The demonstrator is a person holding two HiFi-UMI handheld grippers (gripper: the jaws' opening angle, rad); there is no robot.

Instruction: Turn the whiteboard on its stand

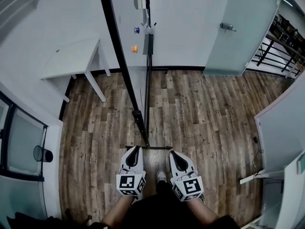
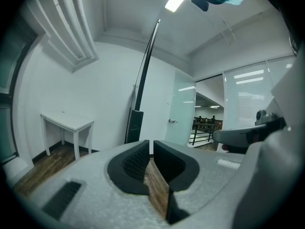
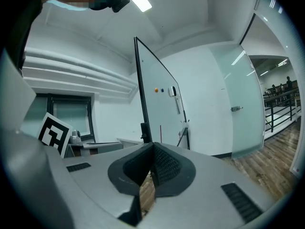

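With your left gripper (image 1: 137,149) clenched on nothing, the whiteboard (image 1: 120,56) standing edge-on on the floor (image 1: 205,118) just ahead, and your right gripper (image 1: 173,153) clenched empty too, you're likely approaching: next, open and grasp its frame.

The whiteboard (image 1: 126,32) stands between a table (image 1: 71,58), left, and a door (image 1: 238,32), right.

No words or numbers can be read anywhere in the room. The only signs are black-and-white square patterns on the left cube (image 1: 130,184) and the right cube (image 1: 189,187). They are just blocky shapes, not letters.
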